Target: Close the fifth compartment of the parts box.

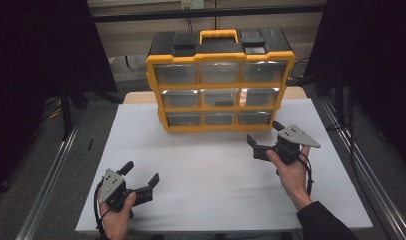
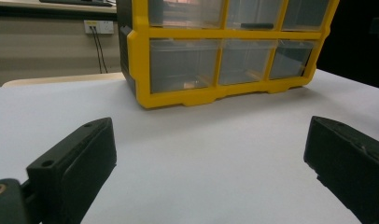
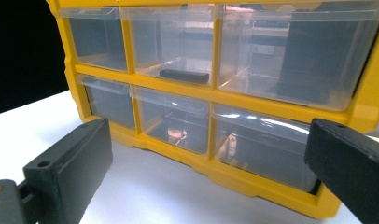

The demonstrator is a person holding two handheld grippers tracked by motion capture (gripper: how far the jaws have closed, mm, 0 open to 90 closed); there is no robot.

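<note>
High view: unlabelled yellow drawer cabinet (image 1: 220, 82), no writing.

A laboratory recording station: a white tabletop (image 1: 211, 170) flanked by black curtains (image 1: 36, 60) and aluminium floor rails (image 1: 51, 175), with a wall socket and plugged cables (image 2: 98, 27) behind. A yellow-and-black drawer organiser (image 1: 220, 80) stands as the lone prop.

The right hand-held gripper (image 3: 211, 168), jaws wide apart, faces the yellow plastic box of clear drawers (image 3: 225, 98) on the white table (image 3: 33, 116).
</note>
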